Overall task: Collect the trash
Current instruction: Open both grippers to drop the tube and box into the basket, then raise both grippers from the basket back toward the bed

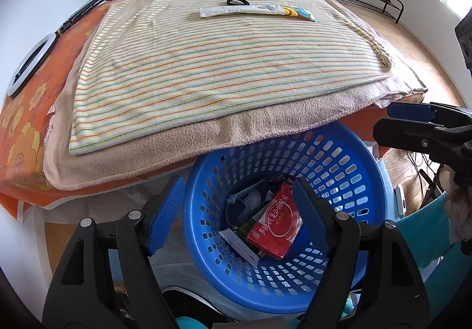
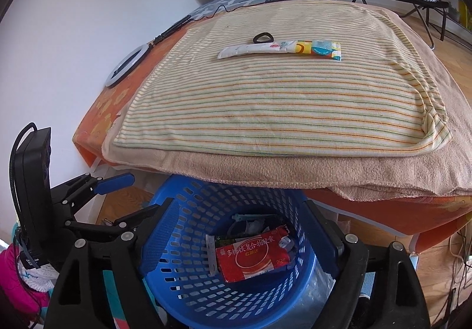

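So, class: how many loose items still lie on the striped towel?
2: a long white-and-yellow plastic wrapper mid-towel, and a black elastic loop touching its far edge. Nothing else shows.

A striped towel (image 2: 280, 98) covers the table, a ring light (image 2: 125, 66) lying beside it.
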{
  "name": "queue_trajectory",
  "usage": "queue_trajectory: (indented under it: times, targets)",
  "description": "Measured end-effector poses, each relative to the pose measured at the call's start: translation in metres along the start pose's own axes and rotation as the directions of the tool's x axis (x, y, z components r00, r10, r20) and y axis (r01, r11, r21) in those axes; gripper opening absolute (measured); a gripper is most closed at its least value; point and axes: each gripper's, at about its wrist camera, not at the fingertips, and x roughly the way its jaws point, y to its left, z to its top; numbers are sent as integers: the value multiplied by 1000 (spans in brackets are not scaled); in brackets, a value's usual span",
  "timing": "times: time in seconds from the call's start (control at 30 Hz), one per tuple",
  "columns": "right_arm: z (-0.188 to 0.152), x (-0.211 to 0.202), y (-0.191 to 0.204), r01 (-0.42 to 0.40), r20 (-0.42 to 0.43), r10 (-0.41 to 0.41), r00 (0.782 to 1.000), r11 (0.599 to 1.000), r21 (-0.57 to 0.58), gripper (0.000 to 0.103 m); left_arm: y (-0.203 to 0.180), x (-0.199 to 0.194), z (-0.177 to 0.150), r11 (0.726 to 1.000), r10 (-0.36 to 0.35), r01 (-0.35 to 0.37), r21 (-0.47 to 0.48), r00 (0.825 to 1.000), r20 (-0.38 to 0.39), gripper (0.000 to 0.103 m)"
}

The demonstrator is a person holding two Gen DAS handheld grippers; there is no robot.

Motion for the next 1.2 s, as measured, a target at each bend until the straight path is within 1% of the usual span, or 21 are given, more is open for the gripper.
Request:
queue_trajectory:
  times: [0.1, 0.3, 0.6, 0.77, 0.87, 0.97, 1.1, 1.13, 1.17, 1.2]
  targets:
    - [1, 1, -2, 11, -9, -11, 1000, 1000, 8, 88, 1, 0, 2, 1000, -6, 6, -4, 1000, -4, 79]
    - [10, -1, -9, -2, -15, 3, 1000, 999, 40, 90, 3, -6, 14, 999, -28, 28, -15, 1000, 4, 79]
    - [46, -11, -27, -35, 20, 34, 999, 997, 73, 90, 14, -15, 53, 999, -36, 38, -33, 998, 56, 79]
    - [73, -15, -37, -30, 55, 28, 998, 999, 29, 90, 20, -13, 80, 999, -31, 34, -32, 996, 82, 79]
    - [89, -12, -42, -13, 56, 13, 998, 1000, 4, 90, 23, -12, 99, 998, -41, 45, -33, 994, 98, 79]
    - [102, -7, -46, -10, 55, 11, 998, 1000, -27, 90, 28, -8, 119, 995, -79, 85, -49, 991, 111, 79]
    - [118, 0, -45, -16, 41, 20, 999, 994, -107, 89, 38, 2, 147, 986, -127, 138, -91, 985, 115, 79]
    - [122, 1, -44, -11, 41, 16, 999, 992, -125, 88, 40, 4, 154, 985, -131, 143, -97, 984, 117, 76]
    - [126, 2, -44, -8, 41, 14, 999, 990, -142, 87, 40, 7, 162, 985, -131, 143, -96, 984, 117, 70]
    - [129, 3, -44, -5, 43, 12, 999, 988, -154, 87, 39, 10, 170, 986, -132, 143, -87, 984, 116, 67]
